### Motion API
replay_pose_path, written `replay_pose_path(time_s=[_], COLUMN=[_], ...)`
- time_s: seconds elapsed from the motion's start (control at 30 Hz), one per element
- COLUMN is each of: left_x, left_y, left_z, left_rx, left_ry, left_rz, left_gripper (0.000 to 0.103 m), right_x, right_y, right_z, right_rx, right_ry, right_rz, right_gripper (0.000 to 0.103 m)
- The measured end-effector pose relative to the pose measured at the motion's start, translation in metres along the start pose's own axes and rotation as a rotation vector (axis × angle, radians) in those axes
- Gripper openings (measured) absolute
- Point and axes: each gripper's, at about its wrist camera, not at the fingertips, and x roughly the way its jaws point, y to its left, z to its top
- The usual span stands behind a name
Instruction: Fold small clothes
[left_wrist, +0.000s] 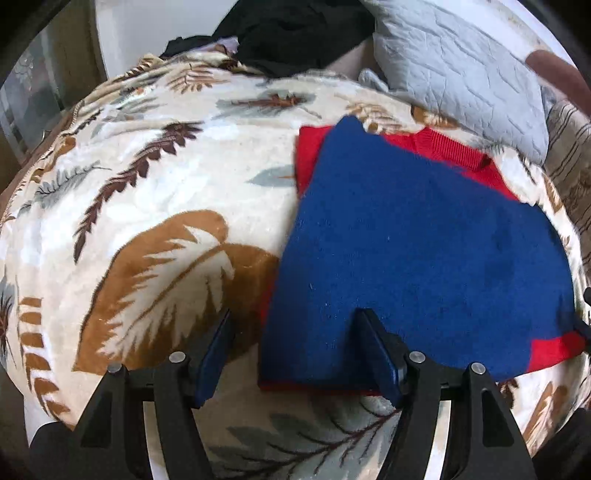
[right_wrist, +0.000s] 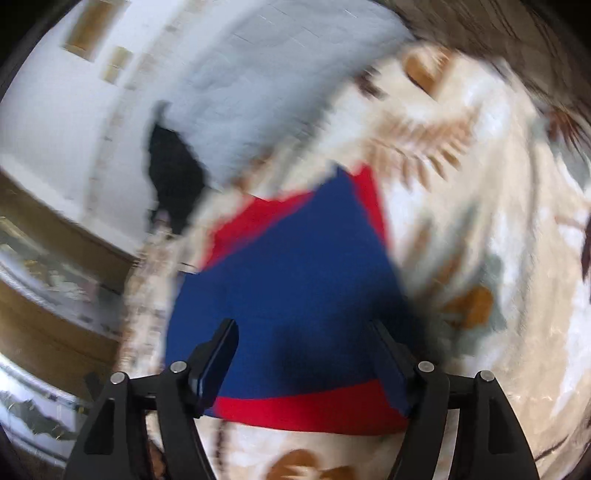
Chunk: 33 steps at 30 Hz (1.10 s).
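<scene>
Folded blue-and-red garment (left_wrist: 417, 236) lying flat on the leaf-patterned blanket (left_wrist: 147, 177), near its pillow-side edge. Left gripper (left_wrist: 295, 317) stands wide, straddling the garment's near edge; right gripper (right_wrist: 303, 328) wide above it, pads clear, gripping nothing.

Both handheld tools looked alike: the left gripper (left_wrist: 293, 325) and right gripper (right_wrist: 301, 332) had black angular arms, round silver pivot screws and dark blue pads.
</scene>
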Motion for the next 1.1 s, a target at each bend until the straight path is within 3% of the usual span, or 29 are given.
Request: replay_pose_path(time_s=[0.13,0.23,0.3,0.37,0.5,0.57,0.63,0.7,0.77,0.9,1.0,1.1], left_x=[-0.021,-0.009,0.005,-0.005,-0.019,-0.003,0.015,0.007,-0.003,-0.01,0.019,0.02], left_y=[-0.005,-0.003,-0.002,-0.002,-0.004,-0.004,-0.003,0.002,0.003,0.006,0.009,0.015], left_z=[0.003,0.001,0.002,0.003,0.005,0.004,0.001,0.002,0.005,0.012,0.015,0.015], left_rx=[0.038,0.029,0.026,0.018,0.03,0.036,0.039,0.022,0.027,0.014,0.029,0.006], left_ry=[-0.078,-0.019,0.039,-0.002,-0.075,-0.034,0.036,0.007,-0.036,-0.087,0.001,-0.005], left_rz=[0.007,0.004,0.018,0.012,0.003,0.01,0.03,0.02,0.03,0.004,0.051,0.034], left_gripper=[0.07,0.07,0.07,0.07,0.07,0.07,0.071,0.071,0.071,0.071,0.071,0.073], right_x=[-0.024,-0.024,-0.005,-0.008,-0.028,-0.023,-0.01,0.006,0.003,-0.005,0.006,0.037], right_y=[0.012,0.011,-0.007,-0.012,0.018,0.024,0.02,0.009,0.009,0.029,0.044,0.037], right_z=[-0.006,-0.009,-0.008,-0.007,-0.002,0.001,0.002,0.001,0.002,0.019,0.04,0.066], right_rx=[-0.057,-0.066,-0.019,0.032,-0.064,-0.075,-0.068,-0.014,-0.011,-0.051,-0.078,-0.031], right_ry=[-0.064,-0.065,-0.004,-0.026,-0.076,-0.063,-0.035,0.023,0.014,-0.021,-0.025,0.014], right_rz=[0.043,0.081,0.028,0.072,0.093,0.11,0.073,0.05,0.062,0.09,0.11,0.135], right_gripper=[0.075,0.075,0.074,0.074,0.074,0.074,0.074,0.074,0.074,0.075,0.074,0.075])
